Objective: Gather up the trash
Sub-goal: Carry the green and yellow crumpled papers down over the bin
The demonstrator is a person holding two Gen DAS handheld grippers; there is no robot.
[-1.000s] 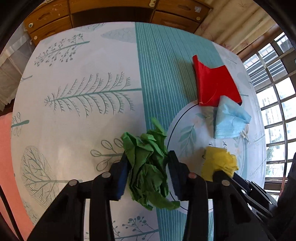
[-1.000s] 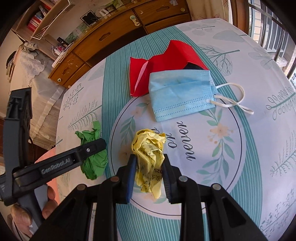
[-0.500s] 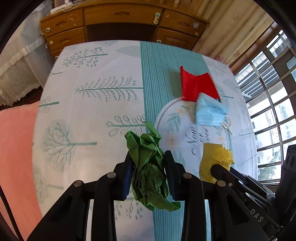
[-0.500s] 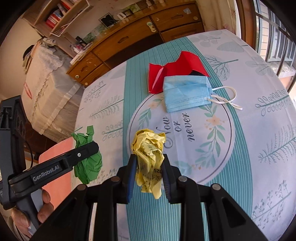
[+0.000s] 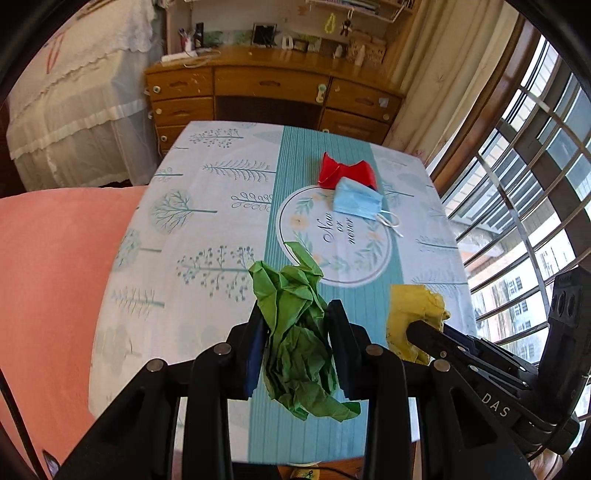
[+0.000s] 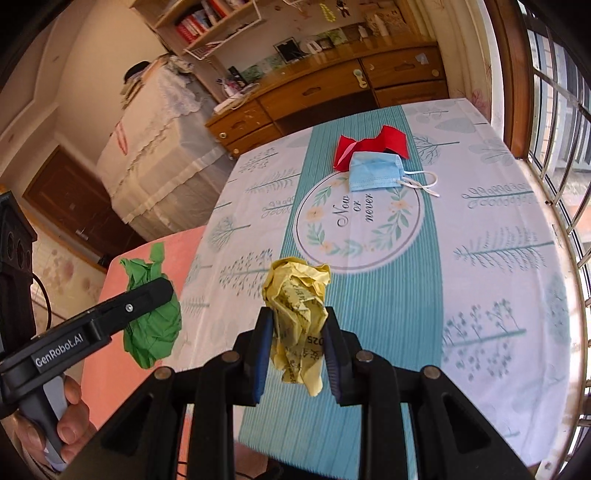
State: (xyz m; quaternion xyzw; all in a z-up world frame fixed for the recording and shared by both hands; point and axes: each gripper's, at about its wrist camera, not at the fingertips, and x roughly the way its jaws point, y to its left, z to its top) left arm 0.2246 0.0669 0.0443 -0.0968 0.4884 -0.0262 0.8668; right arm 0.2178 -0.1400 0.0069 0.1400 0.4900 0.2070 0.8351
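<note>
We hold the left gripper point(image 5: 295, 334) with its jaws narrow, pressed on both sides of a crumpled green paper point(image 5: 295, 339) that fills the lower middle of the left wrist view and hangs clear of the table. Our right gripper point(image 6: 297, 341) is likewise narrow, its blue pads clamped on a crumpled yellow paper point(image 6: 297, 314) with some printed characters on it, at the lower centre of the right wrist view, also off the surface. In that same view the left gripper shows at lower left with the green wad in its tip, and a hand point(image 6: 66, 424) grips its handle.

The table point(image 6: 498, 295) wears a white cloth printed with trees, a teal striped band down the middle and a round wreath reading "Now or never". In the upper middle of both views a blue face mask point(image 6: 375, 170) lies on the cloth, its white loops trailing to the right, overlapping a red paper point(image 6: 369, 146) just behind it. A pink surface point(image 5: 55, 277) sits at the left edge of the table. Beyond stand a wooden desk point(image 5: 273, 88) with drawers, a lace-covered piece of furniture point(image 5: 74, 110) at upper left, bookshelves point(image 6: 207, 26) and a barred window point(image 5: 535, 184) on the right.
</note>
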